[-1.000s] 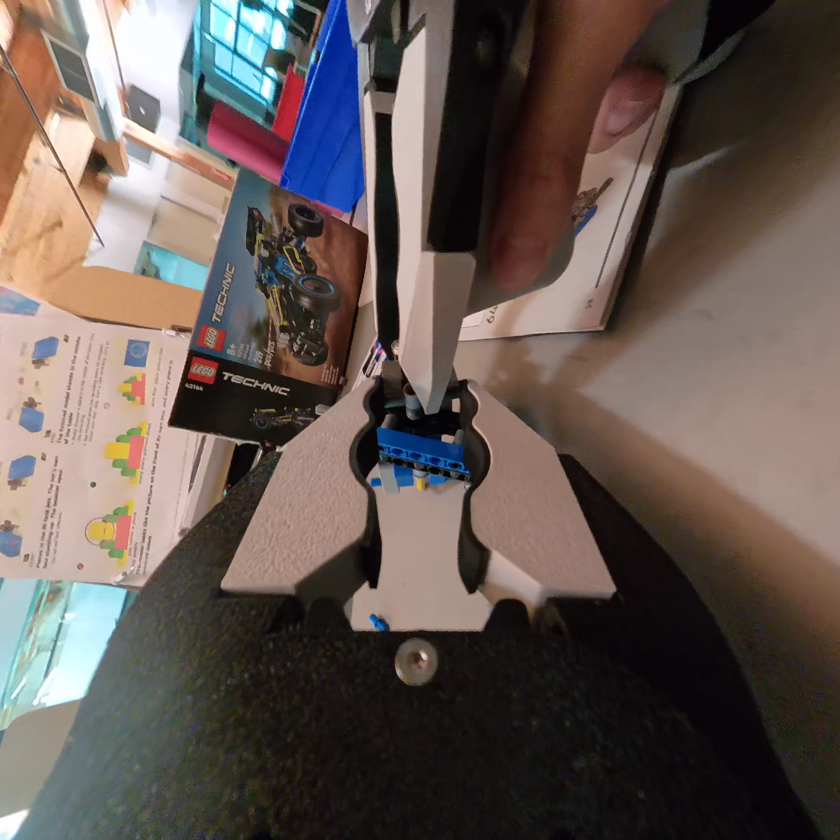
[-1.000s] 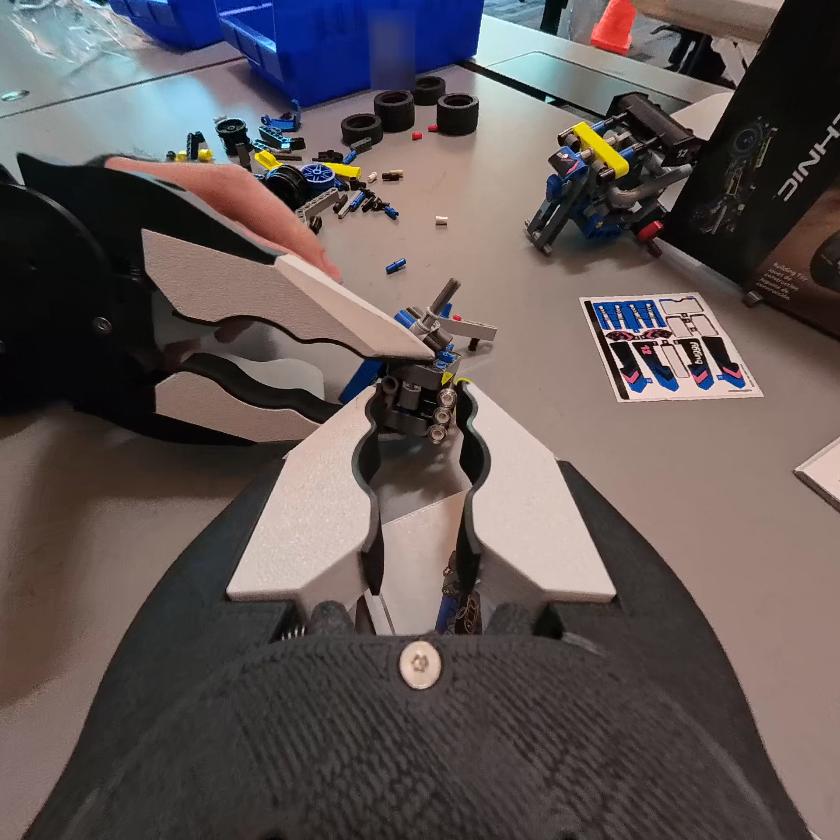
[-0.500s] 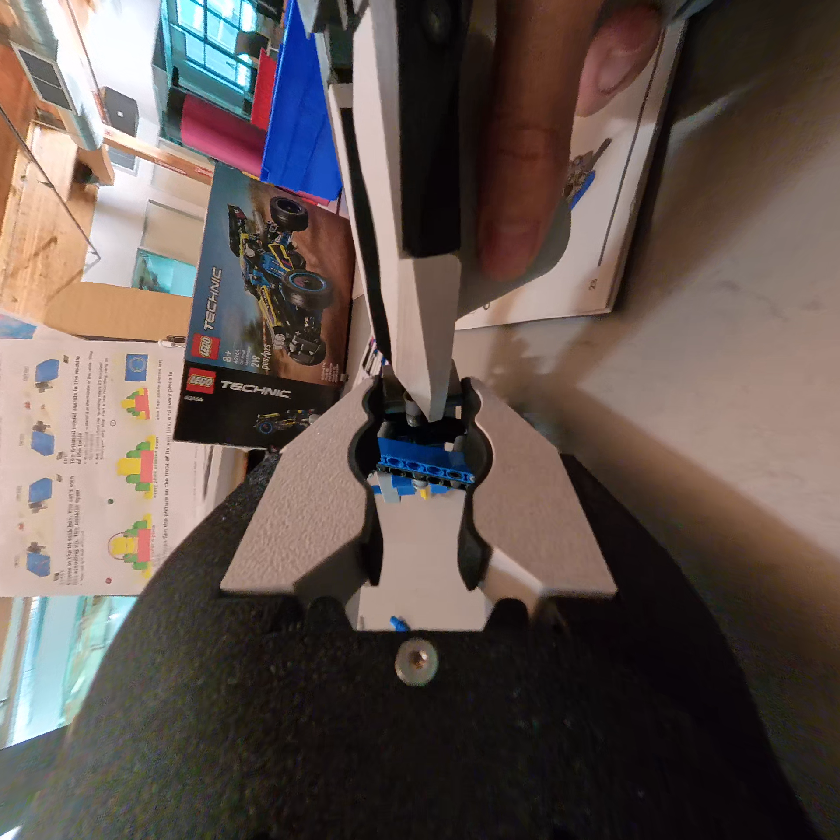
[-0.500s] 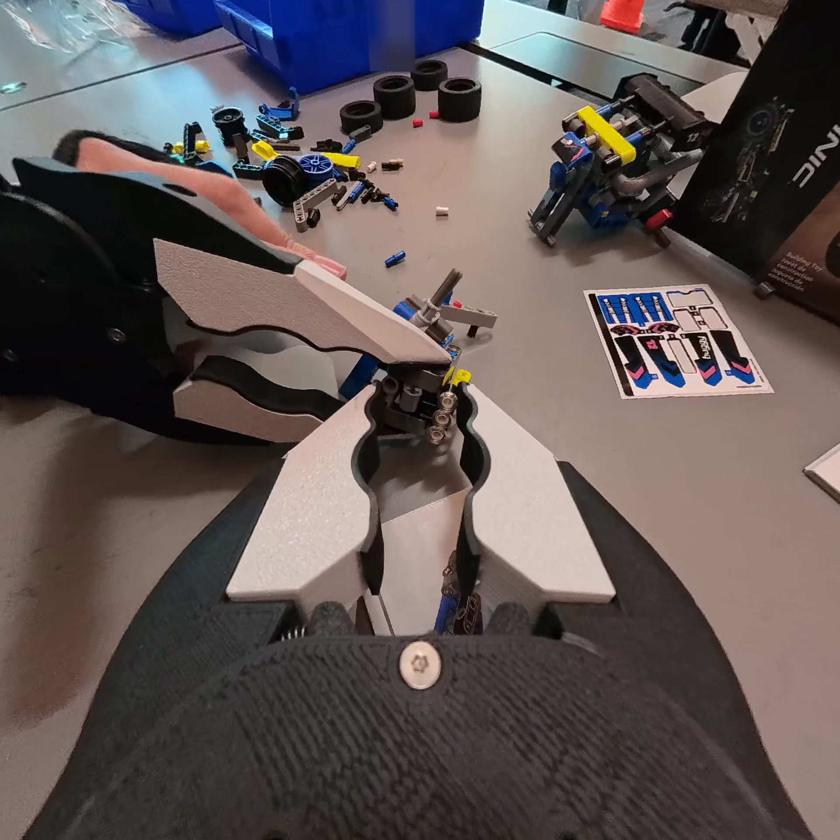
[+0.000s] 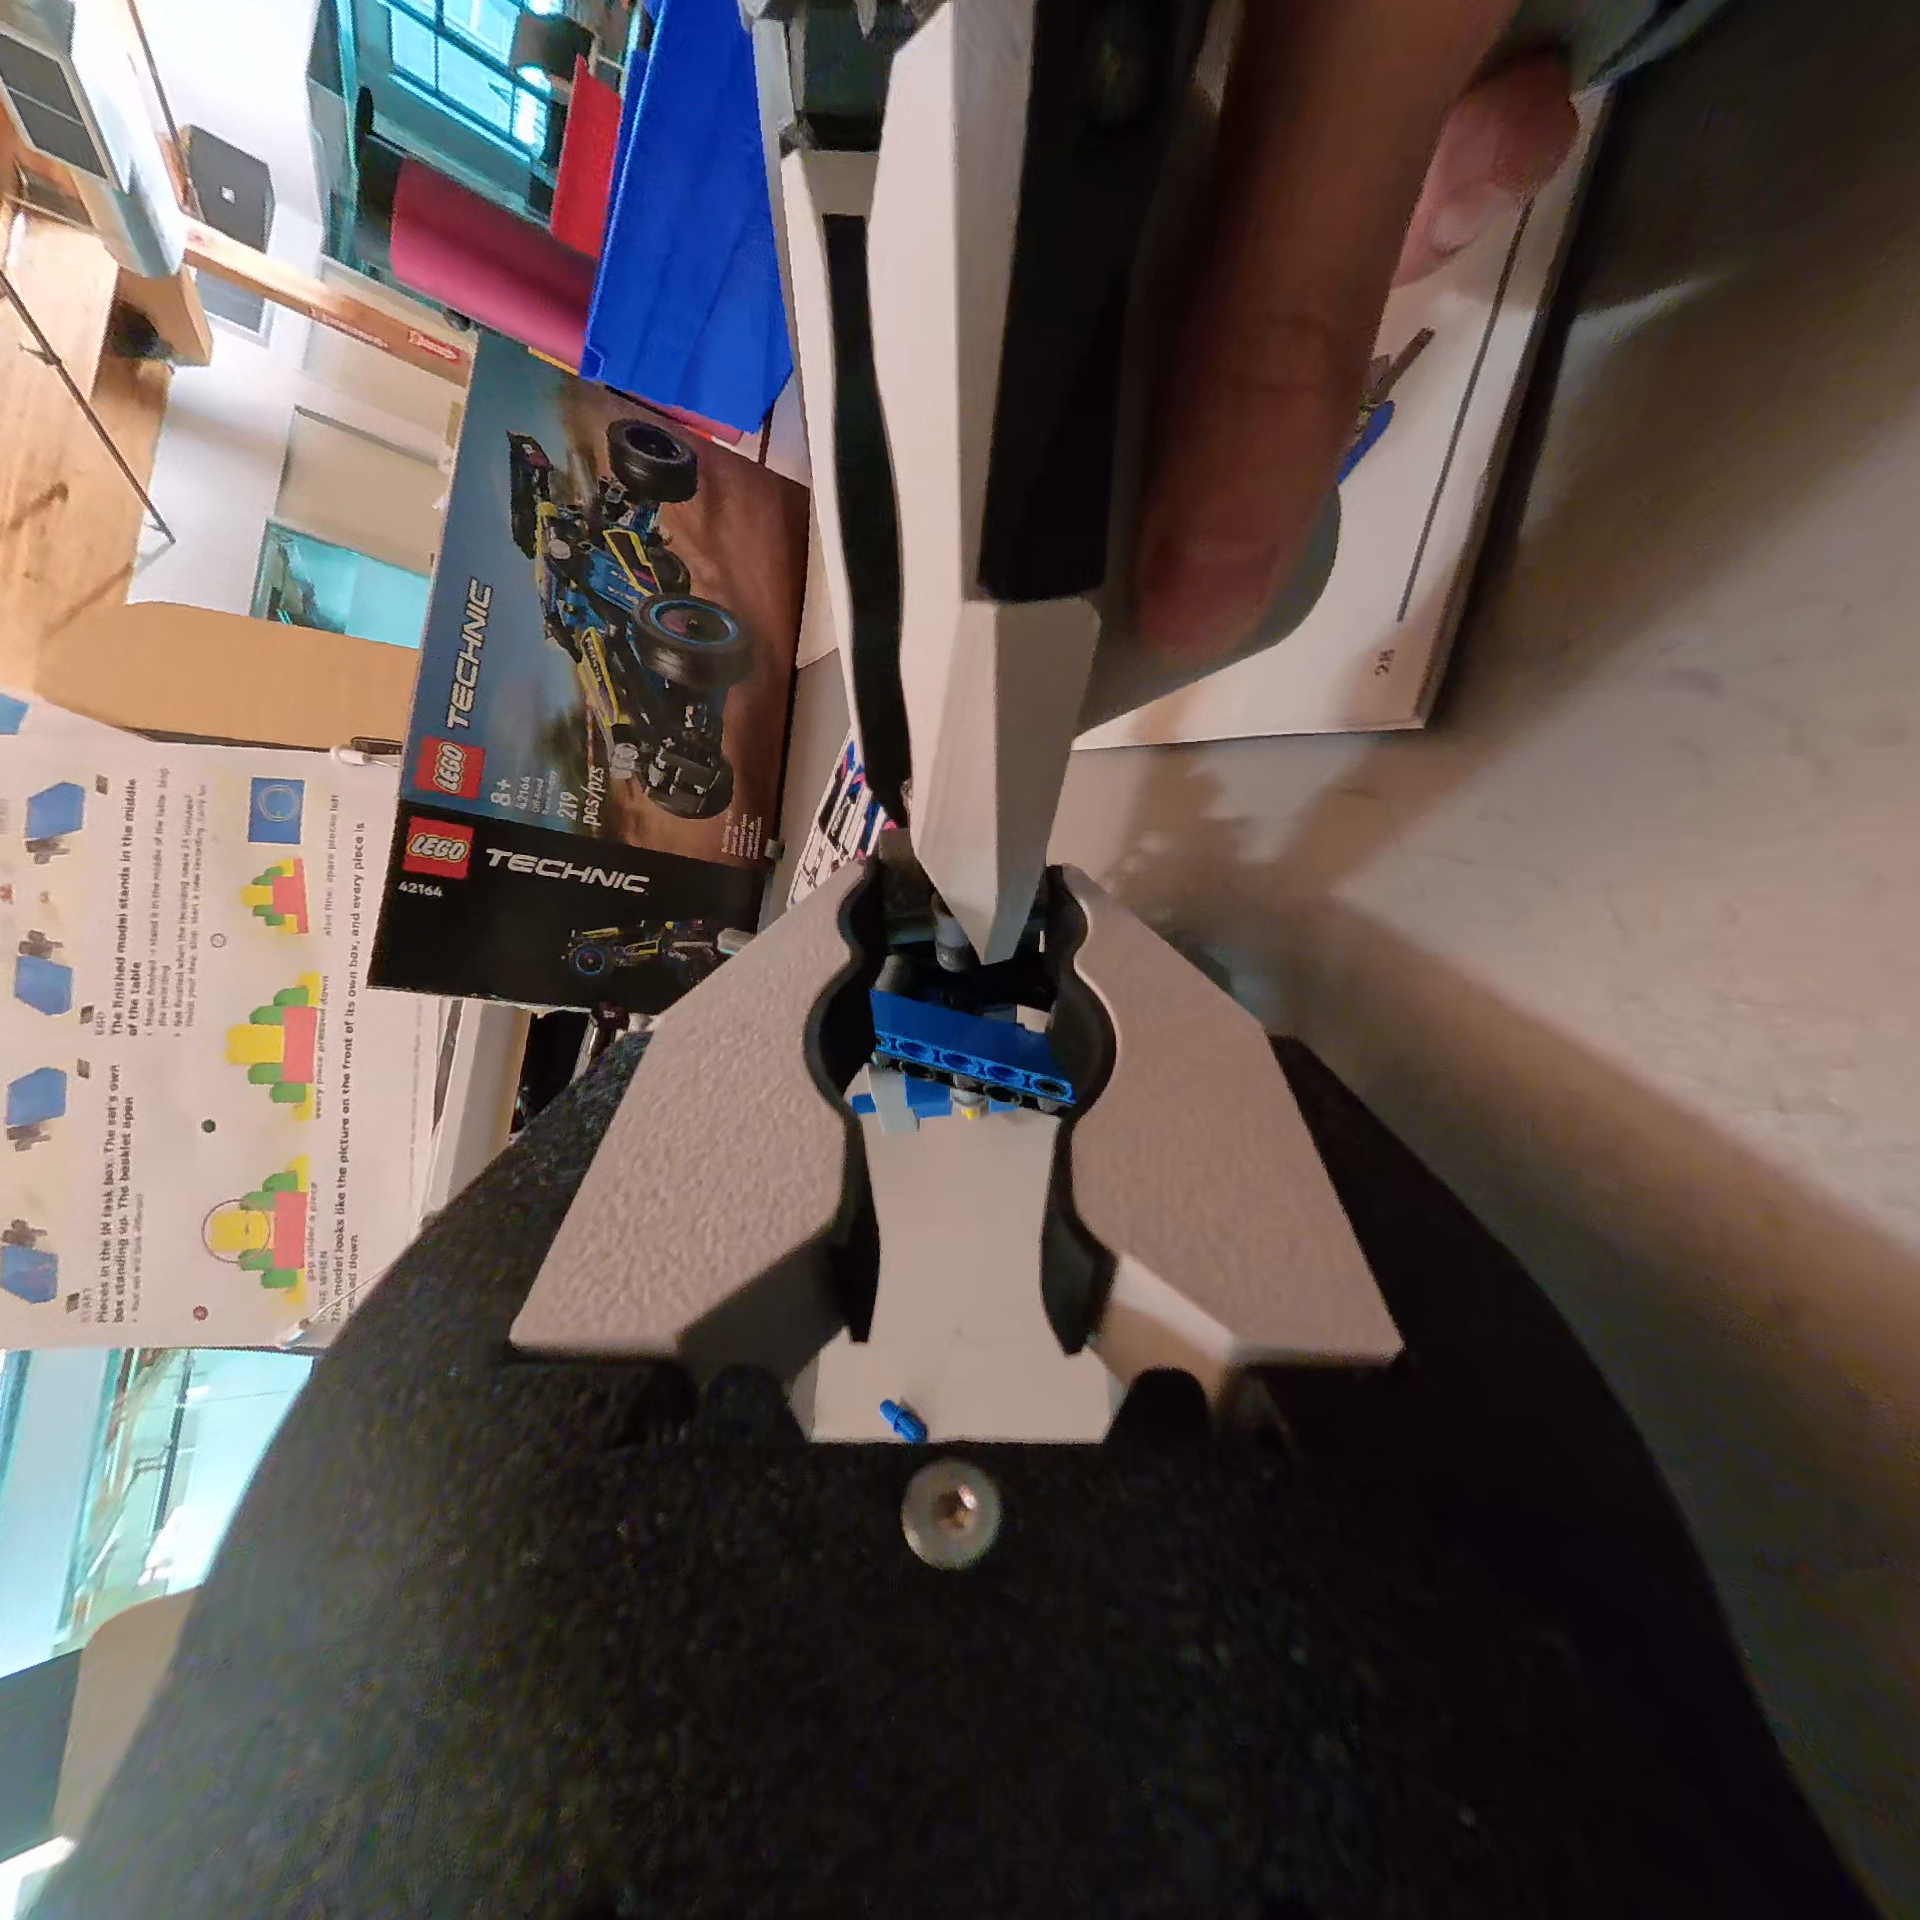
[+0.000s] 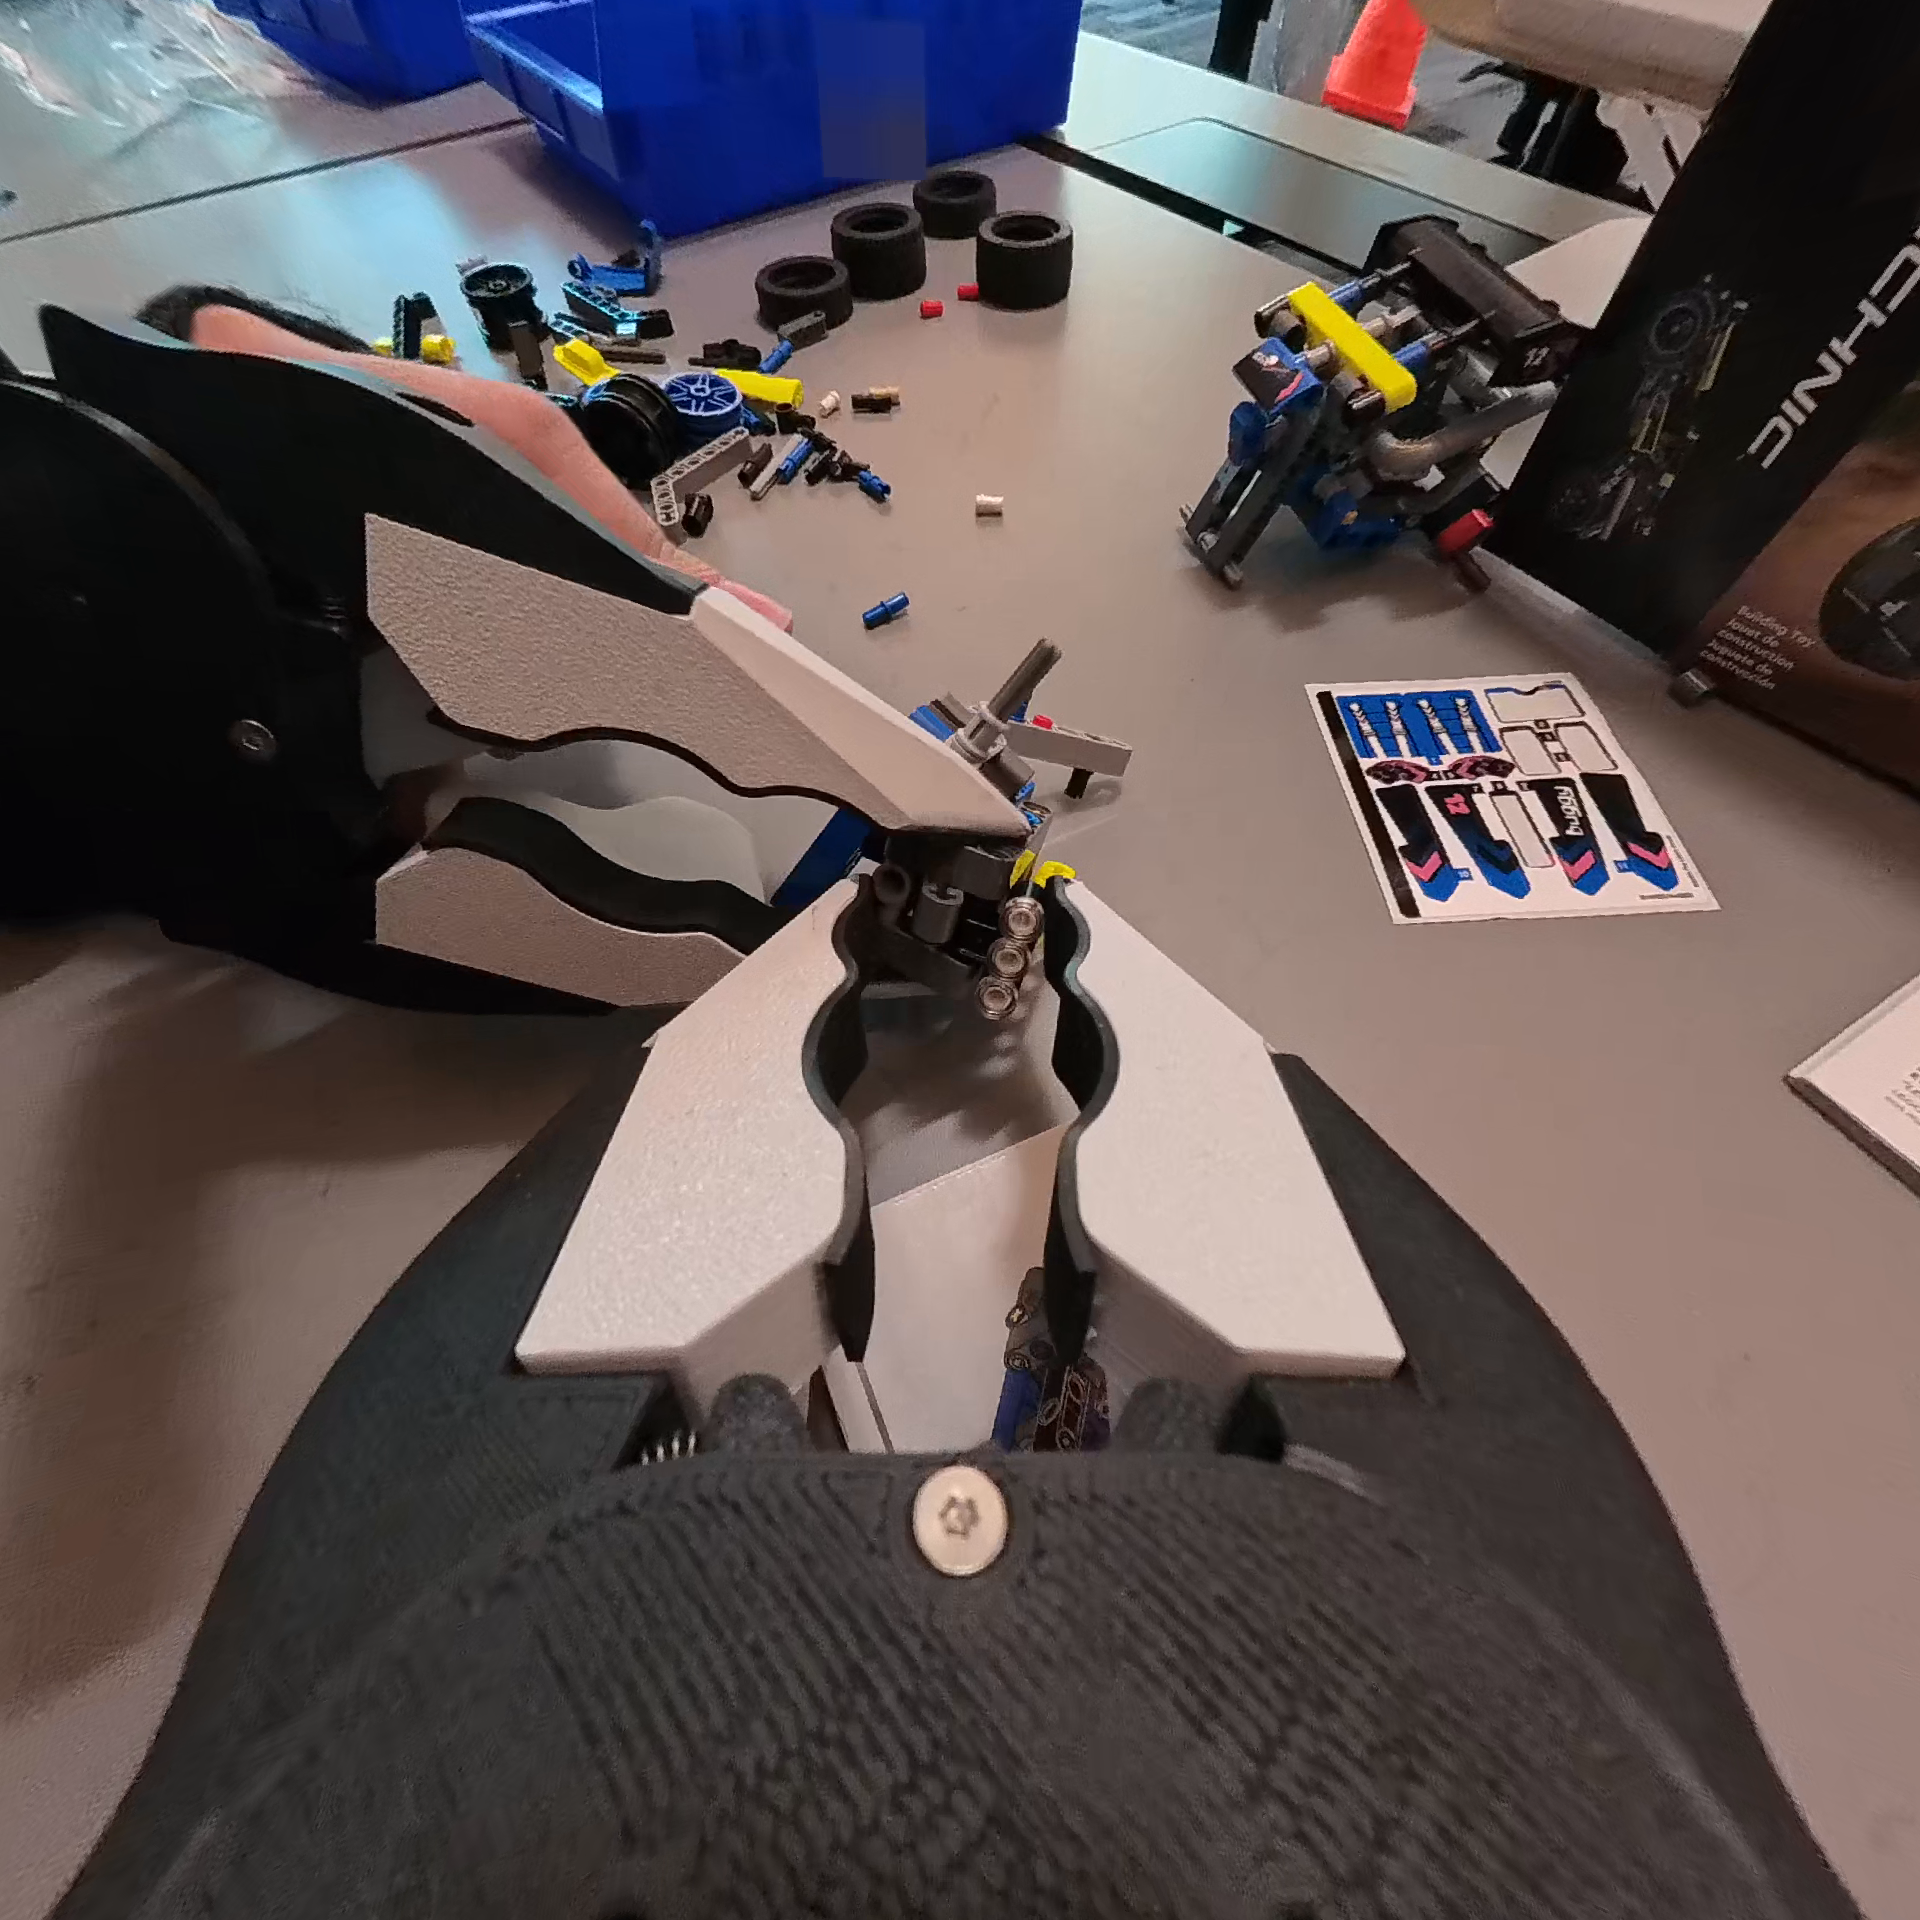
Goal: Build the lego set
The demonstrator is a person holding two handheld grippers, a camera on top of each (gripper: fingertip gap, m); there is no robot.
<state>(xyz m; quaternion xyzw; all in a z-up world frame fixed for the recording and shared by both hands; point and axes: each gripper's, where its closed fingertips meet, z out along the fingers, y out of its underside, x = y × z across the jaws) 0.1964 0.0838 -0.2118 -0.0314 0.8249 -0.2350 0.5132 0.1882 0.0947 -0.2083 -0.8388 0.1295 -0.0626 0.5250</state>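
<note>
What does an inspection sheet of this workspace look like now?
Surface: grey table, one seam at the back.
Job's things: small brick assembly, blue and grey, held by both grippers; bigger model; sticker sheet.
Clutter: loose parts, four tyres, blue bin, box, booklet.
Grippers: left gripper and right gripper both shut on the assembly.
Cables: nothing seen.
Surroundings: orange cone, instruction sheet.

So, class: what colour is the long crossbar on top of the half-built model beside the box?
Yellow crossbar, clearest in the right wrist view.
</note>
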